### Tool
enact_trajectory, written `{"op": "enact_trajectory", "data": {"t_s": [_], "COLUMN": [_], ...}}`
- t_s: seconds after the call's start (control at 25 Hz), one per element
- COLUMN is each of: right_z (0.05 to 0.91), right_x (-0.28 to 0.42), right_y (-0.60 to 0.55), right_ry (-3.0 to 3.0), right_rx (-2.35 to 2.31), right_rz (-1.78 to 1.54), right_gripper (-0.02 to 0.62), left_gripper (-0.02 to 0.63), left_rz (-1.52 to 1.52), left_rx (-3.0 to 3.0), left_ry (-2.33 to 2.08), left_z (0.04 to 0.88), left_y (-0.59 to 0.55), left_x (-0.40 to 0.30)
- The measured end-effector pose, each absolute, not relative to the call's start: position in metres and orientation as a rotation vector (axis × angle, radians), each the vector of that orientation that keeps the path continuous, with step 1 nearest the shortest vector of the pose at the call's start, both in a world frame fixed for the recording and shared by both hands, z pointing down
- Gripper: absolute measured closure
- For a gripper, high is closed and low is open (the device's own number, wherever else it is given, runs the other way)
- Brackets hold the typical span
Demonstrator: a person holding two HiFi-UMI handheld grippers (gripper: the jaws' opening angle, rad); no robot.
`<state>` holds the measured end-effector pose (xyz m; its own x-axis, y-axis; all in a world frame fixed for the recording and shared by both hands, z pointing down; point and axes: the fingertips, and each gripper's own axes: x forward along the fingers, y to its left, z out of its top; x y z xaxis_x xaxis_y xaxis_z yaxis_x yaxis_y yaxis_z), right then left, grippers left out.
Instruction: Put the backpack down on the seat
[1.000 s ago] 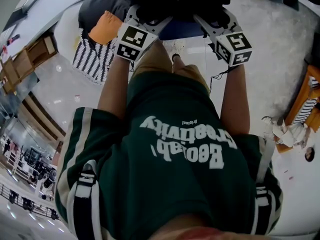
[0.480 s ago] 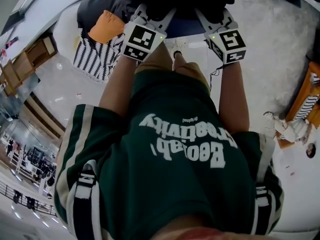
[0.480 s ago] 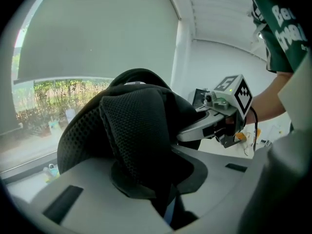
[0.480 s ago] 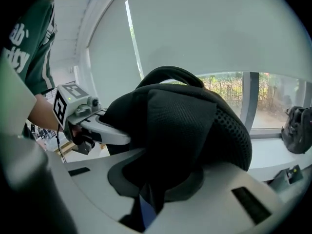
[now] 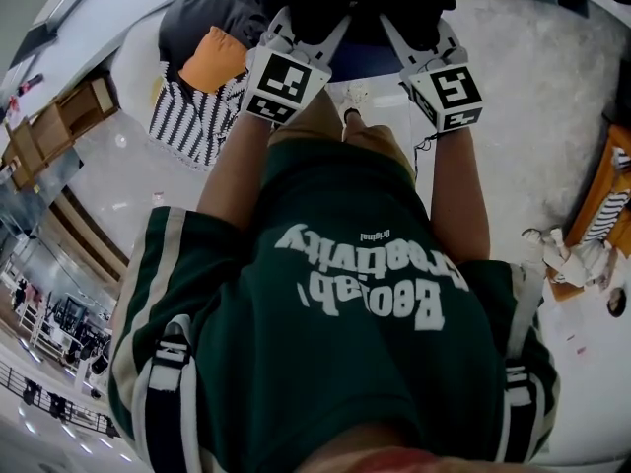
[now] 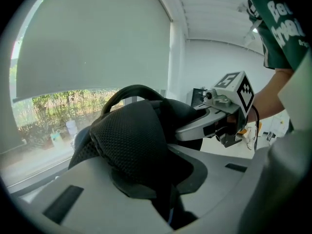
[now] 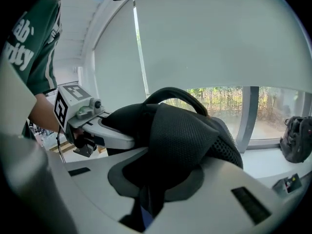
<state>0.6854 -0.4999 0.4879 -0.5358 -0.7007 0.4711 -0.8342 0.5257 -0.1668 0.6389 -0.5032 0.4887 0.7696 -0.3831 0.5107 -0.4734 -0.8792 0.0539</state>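
Pale floor (image 5: pixel 532 116) spreads round the standing person (image 5: pixel 345 294). Both sets of jaws have just closed narrow: the left hand-held gripper (image 6: pixel 163 199) and the right hand-held gripper (image 7: pixel 146 199) each pinch a padded mesh strap (image 6: pixel 131 140) of the black backpack (image 5: pixel 345 3), which sits over a blue seat (image 5: pixel 365 59) just beneath it — touching or not, I cannot tell. Lower both evenly, let its base settle — then release.

The left gripper (image 6: pixel 163 189) and right gripper (image 7: pixel 146 194) have just closed their jaws on the backpack (image 6: pixel 131 140) and moved closer together.
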Motion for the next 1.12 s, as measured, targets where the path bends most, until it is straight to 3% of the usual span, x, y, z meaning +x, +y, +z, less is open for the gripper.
{"op": "enact_trajectory", "data": {"t_s": [1.12], "right_z": [0.298], "right_x": [0.677], "right_y": [-0.390], "right_ry": [-2.631], "right_rx": [1.397], "right_rz": [0.224], "right_gripper": [0.525], "left_gripper": [0.532], "left_rz": [0.535], "left_rx": [2.979], "left_ry": [-0.774], "left_z": [0.312], "left_y": [-0.403], "left_x": [0.649]}}
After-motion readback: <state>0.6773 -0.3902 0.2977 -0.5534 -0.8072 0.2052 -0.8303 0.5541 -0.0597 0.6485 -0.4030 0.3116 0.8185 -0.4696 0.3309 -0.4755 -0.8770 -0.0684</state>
